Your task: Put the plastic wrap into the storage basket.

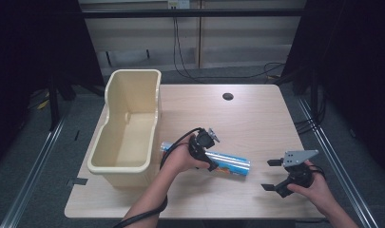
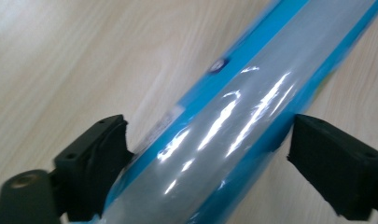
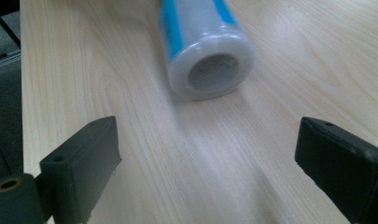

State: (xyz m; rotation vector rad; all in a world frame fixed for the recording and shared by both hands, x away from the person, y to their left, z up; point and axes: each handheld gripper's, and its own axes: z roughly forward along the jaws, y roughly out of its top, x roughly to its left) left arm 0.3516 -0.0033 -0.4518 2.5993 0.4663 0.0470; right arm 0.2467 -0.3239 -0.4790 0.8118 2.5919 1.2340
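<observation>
- Two grippers over one wooden table point(image 1: 256, 114), each in a hand.
- Left gripper point(image 1: 206, 151) near the table's middle, angled down across a glossy blue-and-grey tube point(image 1: 228, 164).
- In the left gripper view: jaws spread wide, straddling the tube point(image 2: 233, 121), one jaw on each side.
- Left jaw there right against the tube's blue edge, seemingly touching; right jaw just beside the other edge, contact not clear.
- Not pressed in: no dent or squeeze visible on the wrapper.
- Tube lying flat on the wood, slanting from just beside the bin's near right corner toward the table's near right.
- Left hand point(image 1: 180, 159) wrapped round the gripper body, cable trailing back along the forearm.
- Right gripper point(image 1: 274, 175) low at the near right of the table, grey plate on top, held in the right hand point(image 1: 313, 187).
- Jaws parted wide, nothing between them but bare wood.
- In the right gripper view: tube end point(image 3: 210, 70) ahead, a pale round face with a dark centre, well apart from both jaws.
- Cream bin point(image 1: 128, 156) at the table's left, open on top, long side running away from the person.
- Small dark hole point(image 1: 227, 96) in the tabletop toward the far edge.
</observation>
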